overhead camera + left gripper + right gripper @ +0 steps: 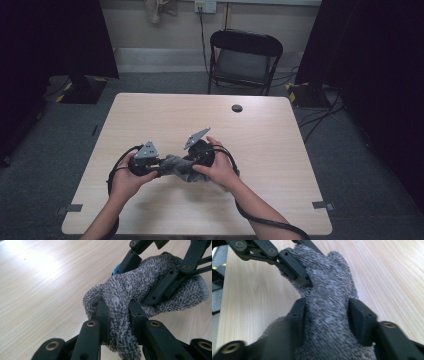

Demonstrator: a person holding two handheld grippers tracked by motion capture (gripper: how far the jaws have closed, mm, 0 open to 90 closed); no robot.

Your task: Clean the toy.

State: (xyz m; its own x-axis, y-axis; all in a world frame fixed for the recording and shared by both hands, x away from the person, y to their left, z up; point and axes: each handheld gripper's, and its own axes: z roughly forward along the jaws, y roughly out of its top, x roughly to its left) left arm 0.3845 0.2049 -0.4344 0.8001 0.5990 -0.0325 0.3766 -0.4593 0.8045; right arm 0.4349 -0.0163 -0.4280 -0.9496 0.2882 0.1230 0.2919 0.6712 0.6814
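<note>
A fuzzy grey sock (176,168) hangs just above the wooden table (270,150), stretched between my two grippers. My left gripper (163,167) comes in from the left. In the left gripper view its jaws (117,312) are shut tight on one bunched end of the sock (125,290). My right gripper (189,167) comes in from the right. In the right gripper view the sock (327,290) fills the gap between the jaws of my right gripper (327,315) and touches both pads. The other gripper's black jaws lie against the sock farther off in each gripper view.
A black folding chair (245,57) stands behind the table's far edge. A small dark round hole (237,108) sits near that edge. Cables trail from both grippers past the person's forearms. Dark curtains flank the room at both sides.
</note>
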